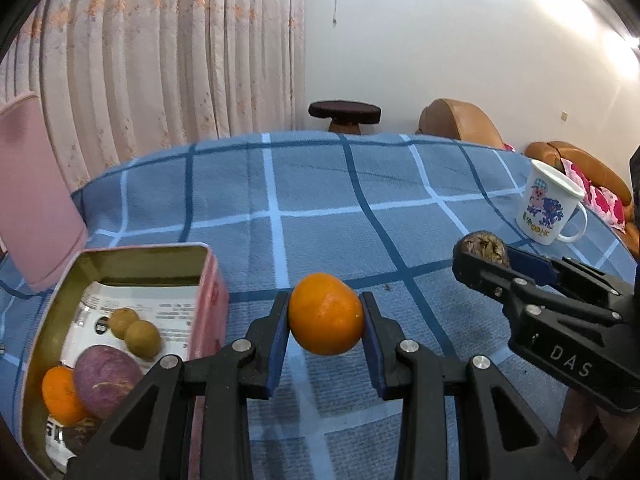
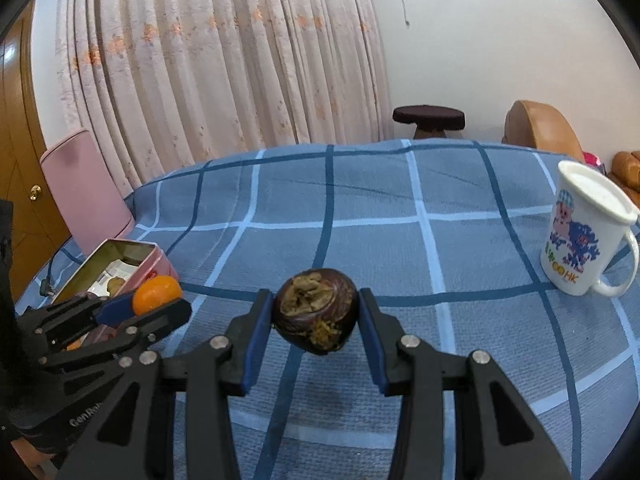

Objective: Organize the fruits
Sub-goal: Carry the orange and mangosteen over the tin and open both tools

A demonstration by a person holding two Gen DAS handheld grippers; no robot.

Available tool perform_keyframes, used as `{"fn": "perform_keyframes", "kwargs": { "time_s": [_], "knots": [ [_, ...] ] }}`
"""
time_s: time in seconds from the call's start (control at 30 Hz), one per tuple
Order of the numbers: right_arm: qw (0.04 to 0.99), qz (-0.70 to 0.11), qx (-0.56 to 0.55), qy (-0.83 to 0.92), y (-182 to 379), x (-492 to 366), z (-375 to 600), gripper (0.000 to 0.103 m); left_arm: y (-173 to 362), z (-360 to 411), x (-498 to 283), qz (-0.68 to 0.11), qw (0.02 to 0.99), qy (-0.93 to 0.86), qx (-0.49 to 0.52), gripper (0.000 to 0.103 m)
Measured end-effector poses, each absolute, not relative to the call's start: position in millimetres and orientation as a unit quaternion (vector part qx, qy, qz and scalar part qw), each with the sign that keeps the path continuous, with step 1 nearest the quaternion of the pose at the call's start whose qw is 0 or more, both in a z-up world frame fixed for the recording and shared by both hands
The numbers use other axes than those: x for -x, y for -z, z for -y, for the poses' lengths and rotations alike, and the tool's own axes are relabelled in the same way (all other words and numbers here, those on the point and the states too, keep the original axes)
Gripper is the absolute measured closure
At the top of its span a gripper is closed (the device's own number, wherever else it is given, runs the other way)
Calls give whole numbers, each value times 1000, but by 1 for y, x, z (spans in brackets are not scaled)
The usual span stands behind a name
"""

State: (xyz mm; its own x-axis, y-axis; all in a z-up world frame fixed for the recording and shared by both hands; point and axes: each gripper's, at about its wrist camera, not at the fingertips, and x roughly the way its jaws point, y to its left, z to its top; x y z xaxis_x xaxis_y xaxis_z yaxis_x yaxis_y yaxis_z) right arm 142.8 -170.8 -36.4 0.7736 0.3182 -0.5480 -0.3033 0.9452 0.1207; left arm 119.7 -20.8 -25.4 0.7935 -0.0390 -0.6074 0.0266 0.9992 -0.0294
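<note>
Fruits are lying in one pink tin box (image 1: pixel 212 280) at the far left, which is standing open on the blue checked cloth (image 1: pixel 320 200). Inside it I am counting four: two small brown round fruits (image 1: pixel 136 332) touching each other, one purple fruit (image 1: pixel 106 376) and one small orange (image 1: pixel 60 396) just beside the purple one, all on some printed paper. One pink lid (image 1: pixel 36 200) is leaning upright behind the box.

Moving to the right, the left gripper (image 1: pixel 325 316) is pinching one orange (image 1: pixel 325 314) between its two blue pads, above the cloth and just beside the box. In the right wrist view the same orange (image 2: pixel 156 294) is showing in front of the box.

Further right, the right gripper (image 2: pixel 316 316) is pinching one dark brown fruit (image 2: pixel 316 312) with a rough dried top, also held above the cloth. In the left wrist view this fruit (image 1: pixel 484 248) is showing at the tip of that gripper.

At the far right, one white mug (image 2: pixel 580 240) with a cartoon print is standing upright on the cloth, well apart from the box.
</note>
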Motion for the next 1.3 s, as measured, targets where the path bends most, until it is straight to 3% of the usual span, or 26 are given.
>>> {"fn": "perform_keyframes", "kwargs": {
  "time_s": [0.9,1.3],
  "knots": [
    [949,-244,11,-198,18,-120,130,58,-6,-8,-77,-248,968,-24,-3,67],
    [934,-230,16,-272,-11,-110,73,58,-33,-75,-53,-244,967,-69,23,67]
  ]
}}
